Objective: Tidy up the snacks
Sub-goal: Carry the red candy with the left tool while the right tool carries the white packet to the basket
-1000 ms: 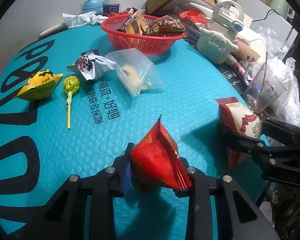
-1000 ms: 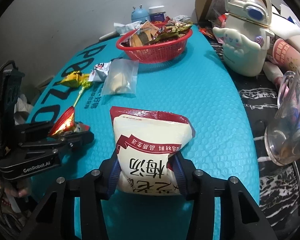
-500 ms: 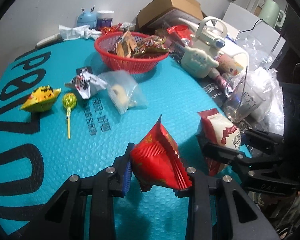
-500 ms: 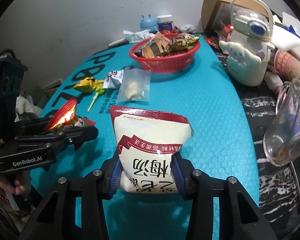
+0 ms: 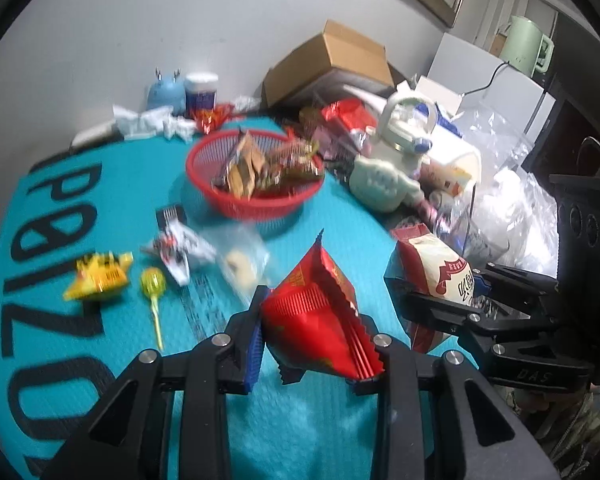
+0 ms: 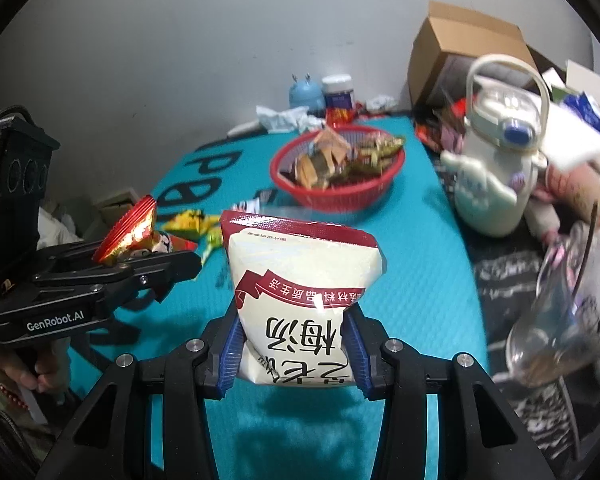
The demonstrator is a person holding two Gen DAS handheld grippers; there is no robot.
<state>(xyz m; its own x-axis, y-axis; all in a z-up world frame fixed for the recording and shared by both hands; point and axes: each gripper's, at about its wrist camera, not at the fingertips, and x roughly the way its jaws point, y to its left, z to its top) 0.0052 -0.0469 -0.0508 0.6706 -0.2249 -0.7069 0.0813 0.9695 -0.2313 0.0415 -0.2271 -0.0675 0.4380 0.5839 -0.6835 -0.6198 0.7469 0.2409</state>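
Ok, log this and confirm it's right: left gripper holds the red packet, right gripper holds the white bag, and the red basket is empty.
One error: the red basket is not empty; the right wrist view shows wrapped snacks piled in it. The rest stands: the left gripper holds the red packet, and the right gripper holds the white bag.

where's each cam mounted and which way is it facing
Left wrist: on the left gripper, looking along its jaws, shut on the red packet, toward the red basket; right gripper at right.
Right wrist: on the right gripper, jaws clamping the white bag; left gripper at left.
Shared: basket, teal mat.
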